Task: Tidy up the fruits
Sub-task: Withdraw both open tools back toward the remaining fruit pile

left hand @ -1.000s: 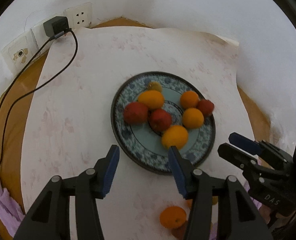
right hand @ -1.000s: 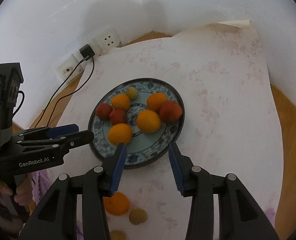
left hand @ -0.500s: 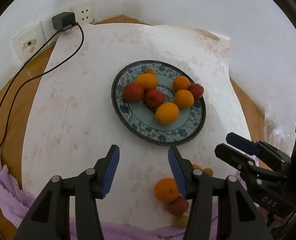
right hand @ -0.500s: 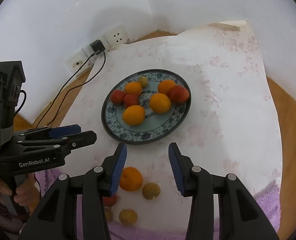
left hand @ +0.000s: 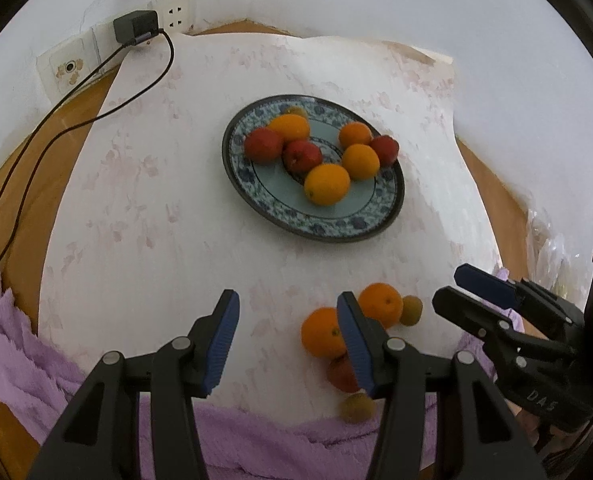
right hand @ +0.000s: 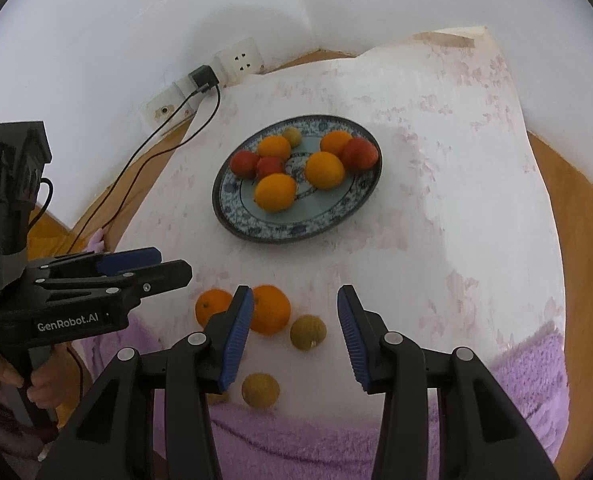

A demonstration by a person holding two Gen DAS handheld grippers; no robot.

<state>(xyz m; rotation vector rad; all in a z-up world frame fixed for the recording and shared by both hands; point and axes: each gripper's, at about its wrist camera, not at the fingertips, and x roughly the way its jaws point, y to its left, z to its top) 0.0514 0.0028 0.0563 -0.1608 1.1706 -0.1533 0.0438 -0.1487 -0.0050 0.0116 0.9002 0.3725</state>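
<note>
L gripper (left hand: 286, 312) hovering, jaws parted, empty. R gripper (right hand: 294, 306) same, jaws apart, nothing btwn pads. Plate (right hand: 232, 216) w/ fruit sitting at 12 o'clock; loose oranges (right hand: 270, 309) + small brown fruit (right hand: 307, 332) lying at 6 o'clock near purple towel (right hand: 528, 364).

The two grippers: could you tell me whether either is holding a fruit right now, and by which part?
Nothing is held. The left gripper and the right gripper both stand open above the loose fruit.
</note>
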